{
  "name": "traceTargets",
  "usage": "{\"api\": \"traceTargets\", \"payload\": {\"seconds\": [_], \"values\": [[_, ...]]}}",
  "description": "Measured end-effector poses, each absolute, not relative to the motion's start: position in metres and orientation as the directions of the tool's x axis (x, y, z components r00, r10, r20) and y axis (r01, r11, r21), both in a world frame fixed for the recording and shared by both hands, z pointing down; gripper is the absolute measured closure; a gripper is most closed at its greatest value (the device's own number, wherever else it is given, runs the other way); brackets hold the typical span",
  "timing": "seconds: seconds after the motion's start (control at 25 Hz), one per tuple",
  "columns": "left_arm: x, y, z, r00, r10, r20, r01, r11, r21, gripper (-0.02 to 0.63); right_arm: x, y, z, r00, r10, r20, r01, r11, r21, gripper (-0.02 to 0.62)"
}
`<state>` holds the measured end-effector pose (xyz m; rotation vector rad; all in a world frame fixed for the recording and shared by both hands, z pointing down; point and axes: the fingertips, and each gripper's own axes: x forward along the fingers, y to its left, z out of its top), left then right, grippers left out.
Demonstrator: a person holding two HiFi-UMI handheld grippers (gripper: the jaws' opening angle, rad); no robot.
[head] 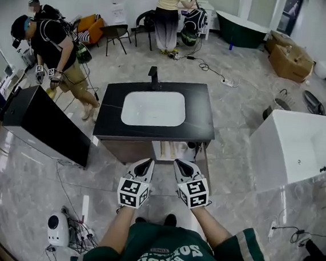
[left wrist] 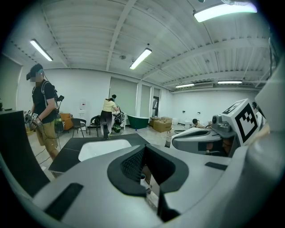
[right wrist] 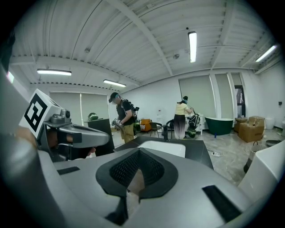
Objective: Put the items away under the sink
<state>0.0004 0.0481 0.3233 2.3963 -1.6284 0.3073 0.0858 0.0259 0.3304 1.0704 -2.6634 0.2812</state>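
Observation:
A black vanity top (head: 199, 116) with a white sink basin (head: 153, 108) and a black faucet (head: 154, 77) stands ahead of me. Under it a cabinet opening (head: 169, 150) shows pale contents that I cannot make out. My left gripper (head: 146, 164) and right gripper (head: 181, 165) hover side by side just in front of that opening, both shut with nothing between the jaws. In the left gripper view the dark pads (left wrist: 133, 164) meet over the sink (left wrist: 104, 148). The right gripper view shows the same closed pads (right wrist: 153, 171) before the basin (right wrist: 167, 147).
A black cabinet (head: 43, 121) stands to the left and a white bathtub (head: 299, 146) to the right. A white device with cables (head: 59, 229) lies on the floor at lower left. A person (head: 56, 48) with grippers walks at the left; another person (head: 168, 15) stands at the back.

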Motion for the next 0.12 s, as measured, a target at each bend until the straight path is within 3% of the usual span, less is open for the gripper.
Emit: {"api": "traceTargets", "payload": {"seconds": [0.12], "values": [[-0.0036, 0.0453, 0.3222, 0.368, -0.880, 0.299, -0.928, -0.366, 0.066, 0.595, 0.0802, 0.0256, 0.3275, -0.699, -0.648, 0.302, -0.697, 0.712, -0.088, 0.555]]}}
